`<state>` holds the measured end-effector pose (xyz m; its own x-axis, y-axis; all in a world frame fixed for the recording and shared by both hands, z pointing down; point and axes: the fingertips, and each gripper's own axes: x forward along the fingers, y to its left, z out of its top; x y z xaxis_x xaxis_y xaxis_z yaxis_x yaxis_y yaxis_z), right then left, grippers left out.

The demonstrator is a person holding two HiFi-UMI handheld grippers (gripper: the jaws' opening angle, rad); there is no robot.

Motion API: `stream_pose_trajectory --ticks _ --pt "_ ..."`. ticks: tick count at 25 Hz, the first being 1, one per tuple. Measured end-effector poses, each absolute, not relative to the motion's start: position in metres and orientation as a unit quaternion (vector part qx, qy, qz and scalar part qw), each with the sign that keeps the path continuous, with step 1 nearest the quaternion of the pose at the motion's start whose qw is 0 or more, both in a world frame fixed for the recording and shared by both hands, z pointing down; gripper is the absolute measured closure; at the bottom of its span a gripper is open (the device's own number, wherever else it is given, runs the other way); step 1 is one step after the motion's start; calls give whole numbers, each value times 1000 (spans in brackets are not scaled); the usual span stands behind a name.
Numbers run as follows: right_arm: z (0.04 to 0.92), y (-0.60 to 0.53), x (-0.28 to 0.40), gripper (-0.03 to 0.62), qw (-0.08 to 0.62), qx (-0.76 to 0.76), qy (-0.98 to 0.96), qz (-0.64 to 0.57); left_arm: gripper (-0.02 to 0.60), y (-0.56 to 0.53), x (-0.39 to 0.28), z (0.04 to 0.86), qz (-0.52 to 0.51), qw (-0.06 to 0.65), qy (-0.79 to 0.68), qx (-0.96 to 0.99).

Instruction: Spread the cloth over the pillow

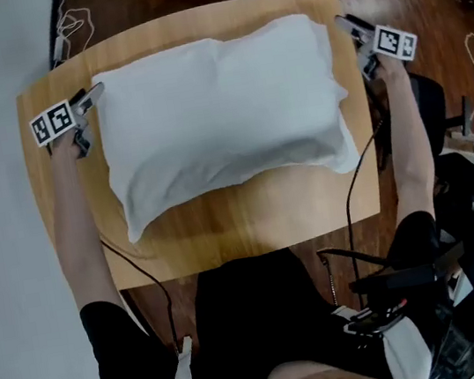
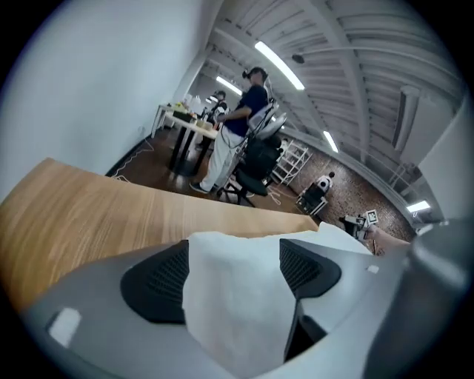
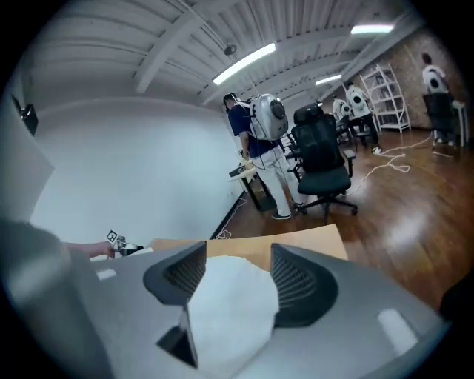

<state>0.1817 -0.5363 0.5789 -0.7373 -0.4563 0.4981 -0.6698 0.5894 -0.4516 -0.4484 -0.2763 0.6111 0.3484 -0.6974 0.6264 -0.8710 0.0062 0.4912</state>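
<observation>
Head view looks steeply down on the whole counter (image 1: 226, 230). Left tool (image 1: 94, 94) and right tool (image 1: 345, 24) views sit low at its ends, facing far; each shows the other.

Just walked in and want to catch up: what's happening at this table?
A person holds a gripper in each hand at the far corners of a white pillow on a wooden table. The left gripper and the right gripper both have their jaws apart, with white cloth between them. The cloth appears spread over the pillow, though white on white makes the edges hard to tell.
</observation>
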Motion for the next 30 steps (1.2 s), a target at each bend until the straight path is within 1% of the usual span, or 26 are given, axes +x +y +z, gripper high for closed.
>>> stream_pose_trajectory --ticks 2,3,4,5,6,7,8,10,11,13,15,17,18,19,20,22,23,24,25,27,28,30 --pt "581 -538 163 302 180 305 -873 335 207 -293 -450 639 128 461 -559 677" --pt "585 -540 158 296 189 300 -870 343 237 -298 -444 653 136 471 -559 669" --pt "590 -543 156 287 193 298 -865 353 365 -304 -438 663 137 477 -561 663" --pt "598 -545 154 283 194 297 -859 369 451 -309 -435 667 127 476 -566 661" --pt "607 -546 149 283 194 296 -851 387 522 -314 -435 666 111 470 -574 662" --pt "617 -545 143 283 199 293 -844 403 555 -317 -437 662 96 458 -581 666" --pt "627 -544 136 283 208 291 -838 413 563 -320 -439 657 87 444 -587 671" --pt "643 -540 124 286 229 285 -829 424 567 -324 -439 645 82 415 -593 685" --pt "648 -538 119 351 234 281 -826 430 568 -326 -437 638 79 402 -594 692" --pt "648 -538 115 586 239 281 -828 423 569 -327 -435 618 64 378 -600 702" --pt "628 -544 113 589 232 288 -846 383 571 -324 -439 591 39 352 -610 708" --pt "593 -554 109 589 200 298 -873 329 571 -325 -444 567 19 323 -619 716" --pt "580 -558 107 589 190 305 -885 298 571 -328 -447 562 21 311 -622 718" --pt "579 -561 103 589 198 311 -892 262 571 -331 -449 566 31 305 -624 719" --pt "591 -563 99 588 227 315 -893 226 571 -335 -452 580 44 311 -625 715" --pt "636 -561 91 588 302 313 -883 179 571 -338 -455 624 67 349 -626 694" --pt "656 -557 89 588 326 311 -876 174 571 -335 -455 646 76 373 -626 681" --pt "669 -555 90 586 334 314 -870 180 559 -332 -456 664 81 394 -625 668" --pt "675 -556 93 570 328 323 -866 194 521 -328 -459 675 84 410 -626 658" --pt "669 -569 113 464 284 360 -860 225 416 -317 -472 681 82 417 -636 644" --pt "660 -578 130 451 257 385 -855 233 375 -312 -481 676 80 409 -644 641" --pt "639 -588 172 453 222 425 -845 235 360 -305 -496 658 72 385 -660 642"
